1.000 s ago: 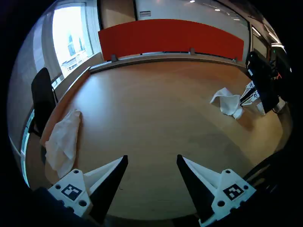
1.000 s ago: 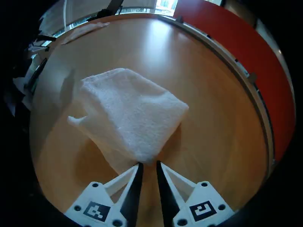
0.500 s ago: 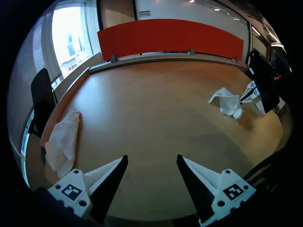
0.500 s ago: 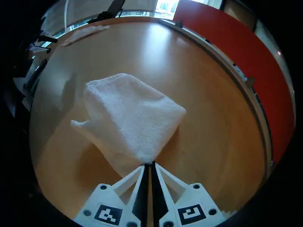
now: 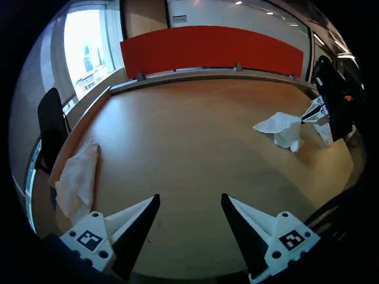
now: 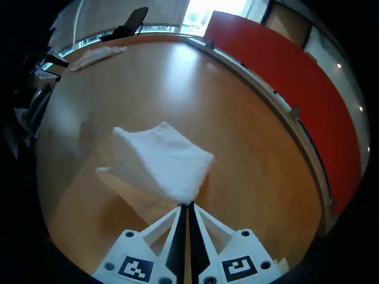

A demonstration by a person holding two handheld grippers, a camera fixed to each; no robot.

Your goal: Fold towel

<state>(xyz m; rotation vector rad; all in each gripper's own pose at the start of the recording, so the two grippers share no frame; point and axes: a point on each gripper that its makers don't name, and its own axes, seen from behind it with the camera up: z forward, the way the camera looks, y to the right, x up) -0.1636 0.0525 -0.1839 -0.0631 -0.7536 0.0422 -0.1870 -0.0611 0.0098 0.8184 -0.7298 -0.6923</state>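
Pinching the towel (image 6: 161,163) above the wooden table (image 6: 227,118), right tongs (image 6: 187,208) clamp tight; left tongs (image 5: 189,196) gape

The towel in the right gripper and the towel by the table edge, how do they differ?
The gripped towel is pinched at a corner by the right gripper and partly raised; the edge towel lies loose, untouched. The gripped towel looks bunched into a compact shape; the edge towel is a long crumpled strip. Both are white, on the wooden table.
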